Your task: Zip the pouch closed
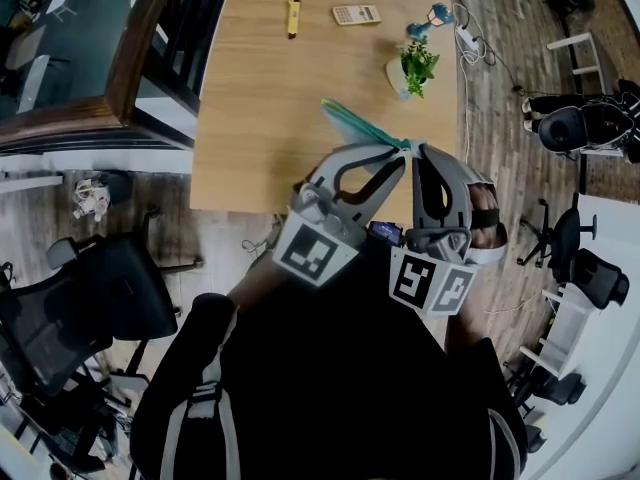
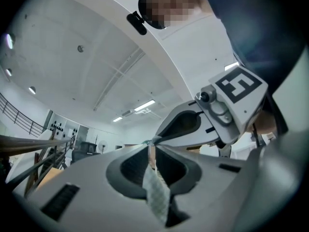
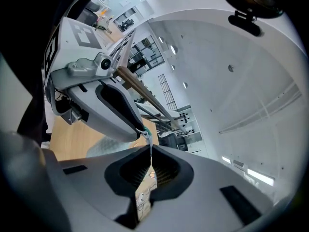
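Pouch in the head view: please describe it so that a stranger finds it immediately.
Find the long wooden table. Over its near end the left gripper and right gripper meet tip to tip, and the pouch is the thin teal strip pinched there. Unlike the yellow pen, calculator and plant, it is held in the air.

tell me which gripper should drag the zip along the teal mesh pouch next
Right. The right gripper is shut on what looks like the small white zip pull, so it can likely slide it. The left gripper is clamped on the teal mesh pouch fabric, anchoring it.
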The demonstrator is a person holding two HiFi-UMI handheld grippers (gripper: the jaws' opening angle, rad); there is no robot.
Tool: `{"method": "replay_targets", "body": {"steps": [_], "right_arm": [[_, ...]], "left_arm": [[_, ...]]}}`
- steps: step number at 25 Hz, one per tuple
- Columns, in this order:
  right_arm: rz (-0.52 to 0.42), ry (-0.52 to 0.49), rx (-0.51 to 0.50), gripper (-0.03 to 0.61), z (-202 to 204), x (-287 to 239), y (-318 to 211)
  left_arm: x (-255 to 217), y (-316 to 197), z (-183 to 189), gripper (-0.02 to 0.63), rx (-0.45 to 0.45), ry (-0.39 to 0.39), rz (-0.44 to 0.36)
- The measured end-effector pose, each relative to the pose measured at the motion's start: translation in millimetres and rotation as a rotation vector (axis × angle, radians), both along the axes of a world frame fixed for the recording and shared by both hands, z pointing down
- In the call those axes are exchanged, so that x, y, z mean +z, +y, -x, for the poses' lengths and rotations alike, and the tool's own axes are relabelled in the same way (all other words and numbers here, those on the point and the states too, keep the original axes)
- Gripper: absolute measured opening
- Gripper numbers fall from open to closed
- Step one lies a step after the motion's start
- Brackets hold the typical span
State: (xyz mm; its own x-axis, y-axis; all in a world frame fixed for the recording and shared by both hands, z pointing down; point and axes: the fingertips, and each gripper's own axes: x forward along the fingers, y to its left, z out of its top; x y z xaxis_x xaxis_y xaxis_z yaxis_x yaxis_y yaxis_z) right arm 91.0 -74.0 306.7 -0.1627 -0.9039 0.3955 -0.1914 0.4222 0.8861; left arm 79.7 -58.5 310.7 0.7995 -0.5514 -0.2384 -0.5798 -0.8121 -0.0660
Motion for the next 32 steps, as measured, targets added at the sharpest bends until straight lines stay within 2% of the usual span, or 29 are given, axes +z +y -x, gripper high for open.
{"method": "replay_targets", "body": {"steps": [11, 13, 20, 32], "right_arm": [[0.007, -0.059, 0.003, 0.021, 5.1, -2.0, 2.2], [0.011, -0.071, 0.005, 0.021, 5.1, -1.5, 2.0], [0.016, -0.089, 0.004, 0.021, 6.7, -2.9, 2.8], [0.022, -0.113, -0.011, 0.021, 8.3, -2.1, 3.0]], "left_arm": [[-2.2, -2.1, 8.0, 0.03, -0.028, 0.011, 0.006], [-2.0, -3.2, 9.0, 0.006, -0.029, 0.001, 0.006], [-2.9, -3.2, 10.4, 0.002, -0.001, 0.0, 0.033], [-4.0, -2.8, 12.5, 0.002, 0.011, 0.005, 0.035]]}}
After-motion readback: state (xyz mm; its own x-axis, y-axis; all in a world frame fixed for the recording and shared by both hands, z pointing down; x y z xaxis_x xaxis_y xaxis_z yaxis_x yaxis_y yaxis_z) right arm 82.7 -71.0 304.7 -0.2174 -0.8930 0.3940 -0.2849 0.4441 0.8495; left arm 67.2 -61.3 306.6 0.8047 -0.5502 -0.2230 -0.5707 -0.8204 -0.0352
